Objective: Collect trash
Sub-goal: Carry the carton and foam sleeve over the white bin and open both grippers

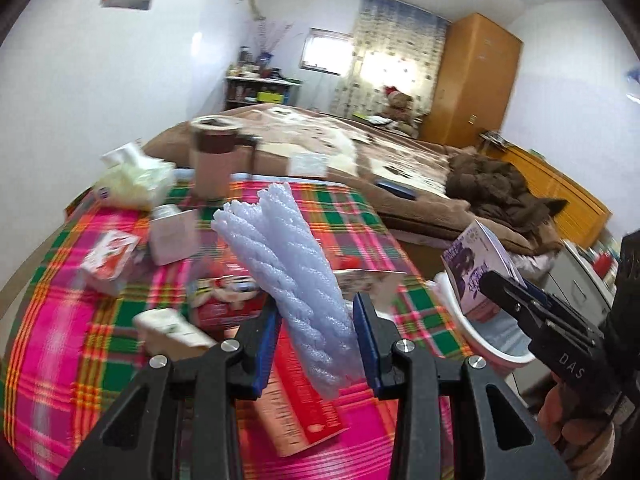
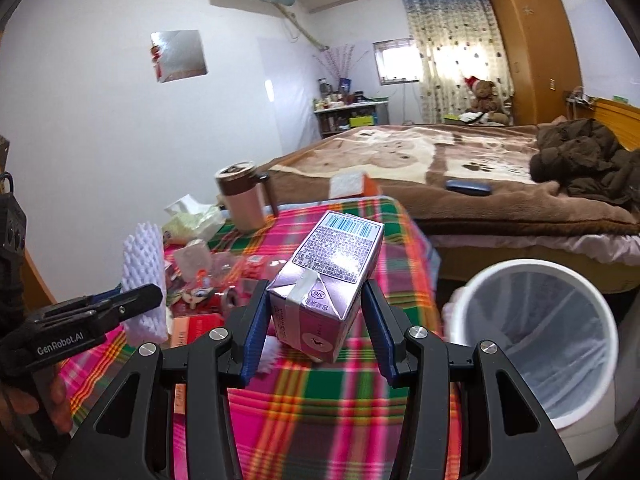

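My left gripper [image 1: 318, 334] is shut on a white foam net sleeve [image 1: 292, 272], held above the plaid-covered table [image 1: 100, 340]; the sleeve also shows in the right wrist view [image 2: 146, 280]. My right gripper [image 2: 316, 320] is shut on a purple drink carton [image 2: 328, 276], held above the table near its right edge; the carton also shows in the left wrist view [image 1: 478, 268]. A white trash bin with a liner [image 2: 536, 340] stands on the floor just right of the table, and its rim shows in the left wrist view [image 1: 492, 344].
On the table lie a red flat box [image 1: 304, 408], small cartons [image 1: 108, 260], a white box [image 1: 174, 232], a tissue pack [image 1: 136, 180] and a tall mug [image 2: 244, 200]. A bed with a brown blanket [image 2: 460, 184] runs behind the table.
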`<state>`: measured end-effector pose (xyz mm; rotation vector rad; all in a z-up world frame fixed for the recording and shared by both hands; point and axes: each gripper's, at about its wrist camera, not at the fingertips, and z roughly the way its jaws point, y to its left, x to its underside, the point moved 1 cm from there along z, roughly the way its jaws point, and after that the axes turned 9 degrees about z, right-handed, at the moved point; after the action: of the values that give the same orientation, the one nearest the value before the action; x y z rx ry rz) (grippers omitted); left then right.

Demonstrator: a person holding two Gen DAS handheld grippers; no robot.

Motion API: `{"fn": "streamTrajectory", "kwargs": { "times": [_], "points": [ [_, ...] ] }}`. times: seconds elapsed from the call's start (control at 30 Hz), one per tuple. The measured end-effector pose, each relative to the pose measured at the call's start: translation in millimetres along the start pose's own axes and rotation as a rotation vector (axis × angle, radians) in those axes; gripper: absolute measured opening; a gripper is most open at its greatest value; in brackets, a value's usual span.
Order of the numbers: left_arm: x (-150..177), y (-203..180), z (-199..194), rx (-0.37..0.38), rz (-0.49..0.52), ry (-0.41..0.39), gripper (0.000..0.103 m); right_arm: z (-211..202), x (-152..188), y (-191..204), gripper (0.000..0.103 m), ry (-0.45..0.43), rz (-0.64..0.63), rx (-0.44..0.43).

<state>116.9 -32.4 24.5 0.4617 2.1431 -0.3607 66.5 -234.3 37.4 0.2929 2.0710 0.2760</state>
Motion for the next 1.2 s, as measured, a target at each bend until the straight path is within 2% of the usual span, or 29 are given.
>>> {"fn": "streamTrajectory", "kwargs": {
  "times": [0.43, 0.7, 0.93, 1.2],
  "points": [
    [-24.1, -97.9, 40.7, 0.194, 0.138, 0.008, 0.038, -25.2, -12.8, -68.0, 0.047, -0.066, 0.048, 0.184],
    [-29.6, -161.3, 68.9, 0.302, 0.220, 0.033, 0.038, -27.8, -16.1, -110.5, 0.047, -0.048, 0.093, 0.277],
    [-24.0, -196.9, 96.8, 0.326, 0.262, 0.093, 0.038, -18.5, -7.6, -138.3, 0.047, 0.004, 0.105, 0.314],
    [-19.0, -208.5, 111.5, 0.332, 0.268, 0.119, 0.039, -14.7, -6.2, -159.3, 0.048, 0.045, 0.111, 0.327]
  ]
}}
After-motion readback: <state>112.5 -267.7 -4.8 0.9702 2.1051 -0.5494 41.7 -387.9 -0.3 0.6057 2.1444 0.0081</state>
